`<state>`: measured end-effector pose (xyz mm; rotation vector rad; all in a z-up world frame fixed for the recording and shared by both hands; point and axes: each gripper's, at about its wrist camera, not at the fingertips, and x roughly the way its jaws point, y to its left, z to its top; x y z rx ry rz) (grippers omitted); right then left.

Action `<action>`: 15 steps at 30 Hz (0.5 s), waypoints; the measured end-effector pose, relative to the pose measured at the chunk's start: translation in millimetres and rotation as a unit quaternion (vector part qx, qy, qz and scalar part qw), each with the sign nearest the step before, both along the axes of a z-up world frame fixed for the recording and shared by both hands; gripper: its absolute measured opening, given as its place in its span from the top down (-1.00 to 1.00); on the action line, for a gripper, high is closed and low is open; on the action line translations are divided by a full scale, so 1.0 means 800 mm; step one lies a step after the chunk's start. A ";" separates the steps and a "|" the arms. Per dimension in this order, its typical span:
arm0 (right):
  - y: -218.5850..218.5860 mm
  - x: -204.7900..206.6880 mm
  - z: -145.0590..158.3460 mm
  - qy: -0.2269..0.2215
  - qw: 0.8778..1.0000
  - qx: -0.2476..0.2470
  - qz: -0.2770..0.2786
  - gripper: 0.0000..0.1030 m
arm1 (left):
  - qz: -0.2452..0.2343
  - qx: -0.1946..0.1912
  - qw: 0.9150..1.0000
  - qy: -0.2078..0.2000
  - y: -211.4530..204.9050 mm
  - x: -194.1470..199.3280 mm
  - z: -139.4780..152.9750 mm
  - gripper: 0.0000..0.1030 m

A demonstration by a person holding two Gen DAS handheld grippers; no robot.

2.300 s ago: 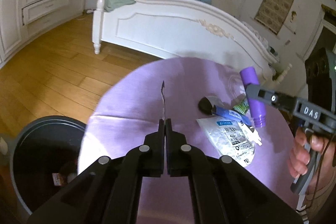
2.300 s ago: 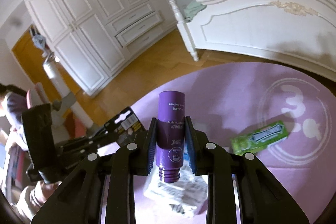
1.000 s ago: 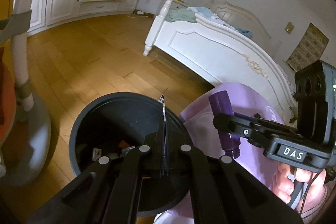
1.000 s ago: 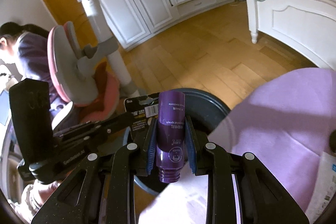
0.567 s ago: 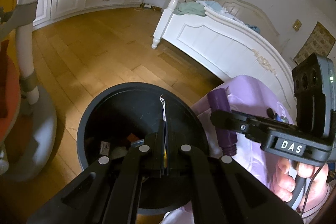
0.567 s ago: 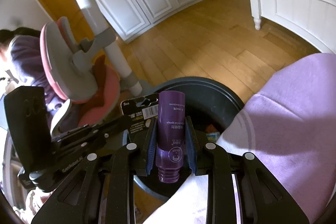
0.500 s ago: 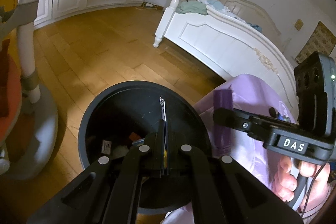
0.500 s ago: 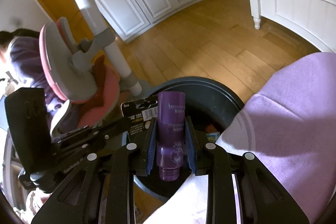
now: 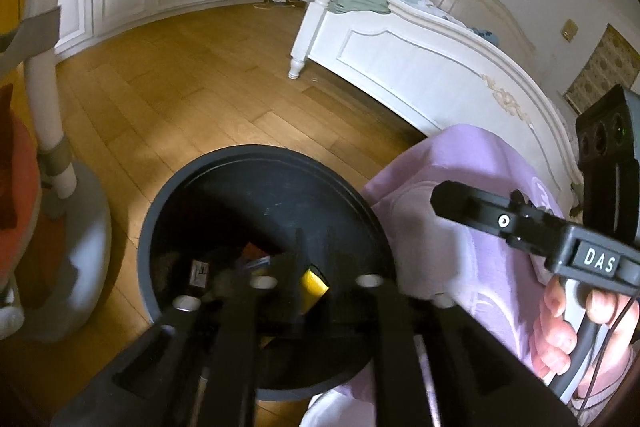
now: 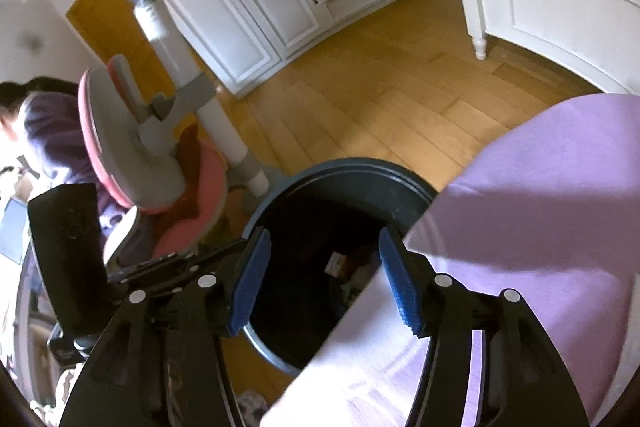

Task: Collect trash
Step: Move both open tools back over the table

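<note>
Above the dark round bin [image 10: 352, 171] beside the purple-clothed table [image 10: 560, 187], both the right gripper [image 10: 324, 279] and left gripper [image 9: 316, 267] had just opened, jaws apart and empty, trash [image 9: 314, 287] lying below inside.

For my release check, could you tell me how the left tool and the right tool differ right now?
The right tool gapes wider than the left tool; both have just been opening. The right tool's pads show blue and sharp in its own view; the left tool's fingers look black and blurred. Shared: both hang over the black bin, holding nothing.
</note>
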<state>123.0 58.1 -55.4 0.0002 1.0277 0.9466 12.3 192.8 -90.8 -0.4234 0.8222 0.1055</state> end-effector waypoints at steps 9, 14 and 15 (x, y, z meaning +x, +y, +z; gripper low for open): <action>-0.088 0.016 0.029 -0.030 0.998 0.008 -0.045 -0.12 | -0.068 0.035 0.996 -0.035 -0.081 0.015 0.035 -0.56; -0.156 0.024 0.039 -0.048 0.996 0.001 -0.078 -0.12 | -0.128 0.031 0.990 -0.039 -0.143 0.033 0.043 -0.61; -0.175 0.025 0.039 -0.052 0.995 -0.003 -0.087 -0.12 | -0.139 0.027 0.989 -0.039 -0.153 0.036 0.044 -0.61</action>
